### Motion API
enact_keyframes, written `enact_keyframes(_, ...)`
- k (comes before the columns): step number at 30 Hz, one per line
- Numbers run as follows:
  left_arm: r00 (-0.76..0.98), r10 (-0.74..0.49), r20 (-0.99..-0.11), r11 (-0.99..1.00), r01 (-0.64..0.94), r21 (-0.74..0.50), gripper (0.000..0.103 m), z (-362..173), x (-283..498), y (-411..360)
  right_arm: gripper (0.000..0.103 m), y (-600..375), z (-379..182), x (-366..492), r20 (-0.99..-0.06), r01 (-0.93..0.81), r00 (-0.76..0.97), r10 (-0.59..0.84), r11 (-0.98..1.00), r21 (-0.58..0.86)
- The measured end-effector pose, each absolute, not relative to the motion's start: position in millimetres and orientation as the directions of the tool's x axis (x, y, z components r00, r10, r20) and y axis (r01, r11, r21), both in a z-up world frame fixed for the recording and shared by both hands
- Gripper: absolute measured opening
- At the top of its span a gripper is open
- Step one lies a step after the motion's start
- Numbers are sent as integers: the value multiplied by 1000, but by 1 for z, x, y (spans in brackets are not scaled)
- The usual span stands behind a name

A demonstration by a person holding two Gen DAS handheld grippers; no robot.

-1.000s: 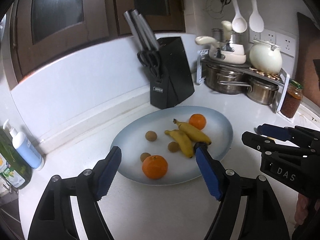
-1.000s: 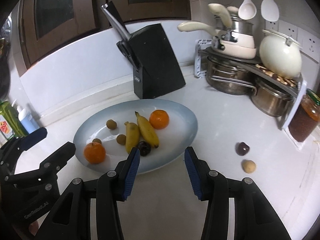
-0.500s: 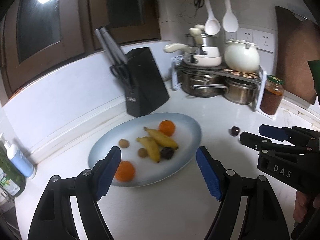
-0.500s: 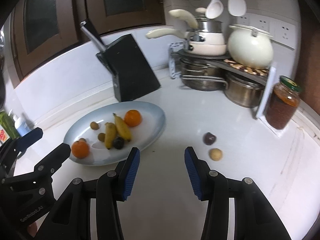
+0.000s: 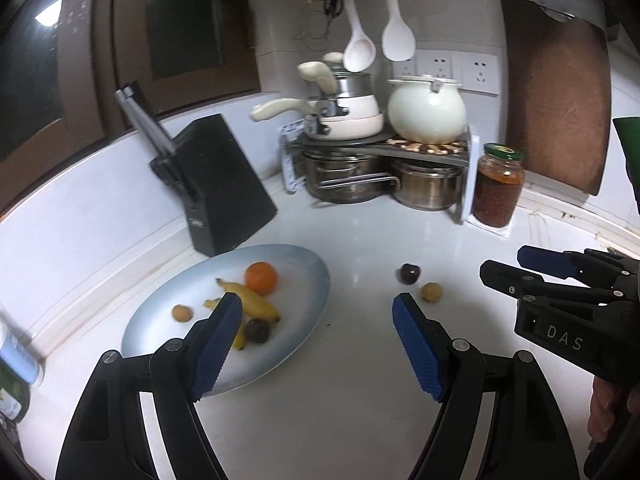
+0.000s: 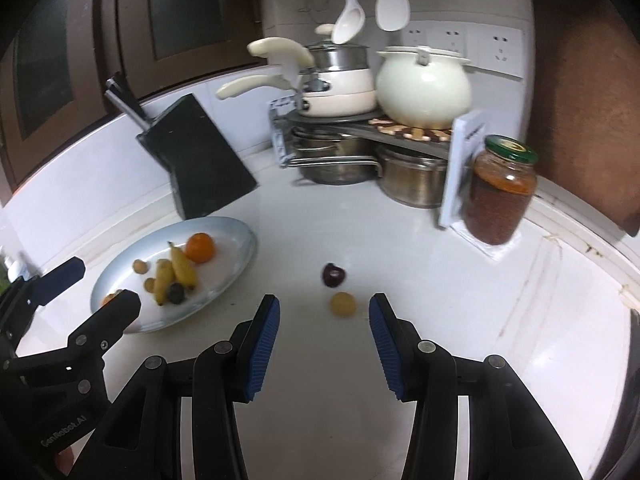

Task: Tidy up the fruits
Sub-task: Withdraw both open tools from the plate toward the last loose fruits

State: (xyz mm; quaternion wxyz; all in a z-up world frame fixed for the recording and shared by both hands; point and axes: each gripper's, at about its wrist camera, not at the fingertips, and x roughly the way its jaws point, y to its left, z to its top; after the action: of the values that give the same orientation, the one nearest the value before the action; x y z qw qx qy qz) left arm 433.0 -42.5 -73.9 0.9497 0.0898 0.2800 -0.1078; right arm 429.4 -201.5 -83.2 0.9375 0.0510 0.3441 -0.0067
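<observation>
Fruit still off the pale blue oval plate (image 6: 236, 236) was the worry: a small round yellow fruit (image 6: 342, 304) and a dark purple plum (image 6: 333, 275) lay on the white counter (image 6: 460, 300), right of the plate. Right gripper (image 6: 324, 336) hovered near the yellow one, jaws moderately apart and empty; left gripper (image 5: 318, 344) gaped wide, empty. Round and smooth, either fruit looked likely to roll away from an off-centre pinch.

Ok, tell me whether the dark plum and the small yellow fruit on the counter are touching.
Apart. The right wrist view shows a strip of white counter between the dark plum and the small yellow fruit; the left wrist view shows the same gap.
</observation>
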Motion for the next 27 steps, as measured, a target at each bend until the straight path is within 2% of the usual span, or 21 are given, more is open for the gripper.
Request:
enact_keyframes(8, 814, -187, -550, 941, 309, 138, 75, -77, 449, -64, 48, -222, -94, 430, -656, 94, 755, -7, 991, 98)
enact_keyframes(19, 749, -252, -612, 919, 383, 90, 60, -97, 485, -69, 48, -223, -120, 450, -687, 102, 727, 10, 987, 123)
enact_keyframes(27, 680, -296, -671, 865, 489, 113, 59, -98, 515, -80, 48, -224, -125, 469, -729, 123, 684, 26, 981, 151)
